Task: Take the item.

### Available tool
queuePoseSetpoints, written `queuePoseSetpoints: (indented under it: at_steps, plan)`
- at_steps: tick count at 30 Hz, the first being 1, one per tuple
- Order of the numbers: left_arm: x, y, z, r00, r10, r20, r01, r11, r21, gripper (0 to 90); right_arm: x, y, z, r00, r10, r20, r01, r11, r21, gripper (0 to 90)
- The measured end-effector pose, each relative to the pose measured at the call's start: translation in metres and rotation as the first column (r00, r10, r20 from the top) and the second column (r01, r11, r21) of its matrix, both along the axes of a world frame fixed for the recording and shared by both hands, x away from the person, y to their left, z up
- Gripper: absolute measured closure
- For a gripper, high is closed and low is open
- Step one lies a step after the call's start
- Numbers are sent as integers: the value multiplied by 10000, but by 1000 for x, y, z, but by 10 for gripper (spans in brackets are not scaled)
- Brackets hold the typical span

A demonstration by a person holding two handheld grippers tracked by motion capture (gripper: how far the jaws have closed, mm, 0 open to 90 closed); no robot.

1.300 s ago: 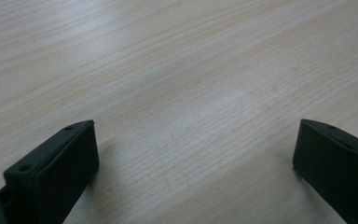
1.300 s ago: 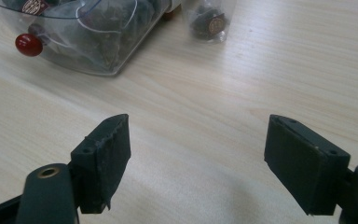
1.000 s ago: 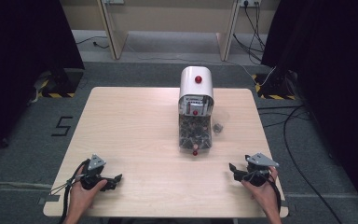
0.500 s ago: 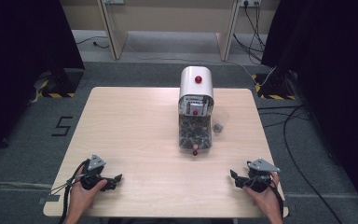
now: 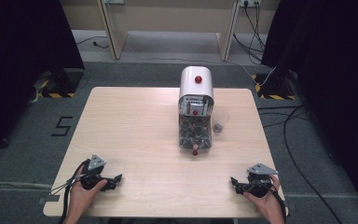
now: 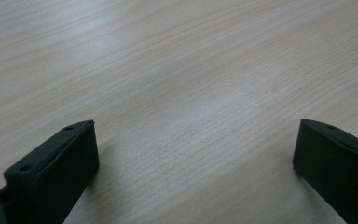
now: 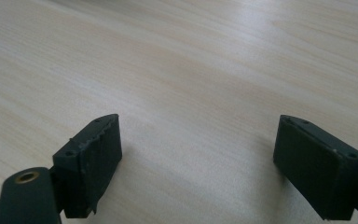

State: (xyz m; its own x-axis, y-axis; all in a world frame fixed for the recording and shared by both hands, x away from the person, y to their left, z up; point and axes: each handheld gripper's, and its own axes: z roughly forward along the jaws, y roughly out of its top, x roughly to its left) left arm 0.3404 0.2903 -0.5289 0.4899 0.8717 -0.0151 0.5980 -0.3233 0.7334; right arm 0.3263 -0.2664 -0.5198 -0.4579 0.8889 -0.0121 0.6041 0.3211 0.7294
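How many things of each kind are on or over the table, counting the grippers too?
Grippers: 2, left and right, both open over bare table
White machine with red knob: 1
Clear box of small parts in front of it: 1
Small clear cup with dark bits: 1
Total: 5

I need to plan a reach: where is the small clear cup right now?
In the high view the small clear cup stands on the table, right of centre, just right of the white dispenser, far from both grippers.
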Motion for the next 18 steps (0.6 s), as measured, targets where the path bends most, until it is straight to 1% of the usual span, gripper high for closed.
queuePoseSetpoints:
  at_steps: [9, 18]
  plan:
    - [0, 0, 0, 10000, 2, 1, -2, 10000, 0, 0, -10, 1, 0, 10000, -31, -10, 31, 10000, -10, 141]
    - [0, 0, 0, 10000, 2, 4, -2, 10000, 2, 0, -11, 1, 0, 10000, -10, -13, 10, 10000, -5, 139]
